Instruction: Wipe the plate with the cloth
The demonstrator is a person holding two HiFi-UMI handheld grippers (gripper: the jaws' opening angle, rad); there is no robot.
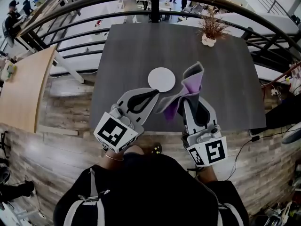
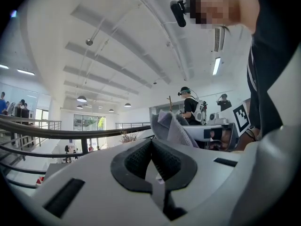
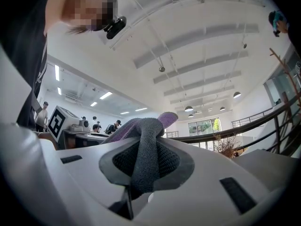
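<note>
The left tongs [image 1: 155,94] are pressed together on a thin edge of the cloth [image 1: 188,86]. The right tongs [image 1: 190,100] pinch a thick fold, so it hangs between them over the counter [image 1: 131,51], just short of the plate [image 1: 161,79]. The cloth looks soft, light and limp; bunched, it should wipe better. The plate is probably light and may slide. The counter is dark and smooth, with a plant [image 1: 210,29] at its far edge and a railing [image 1: 94,6] beyond.

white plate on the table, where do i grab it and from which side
Probably the near rim, low from the person's side: the small round white plate lies flat on the dark grey table, so only its thin edge offers a bite.
</note>
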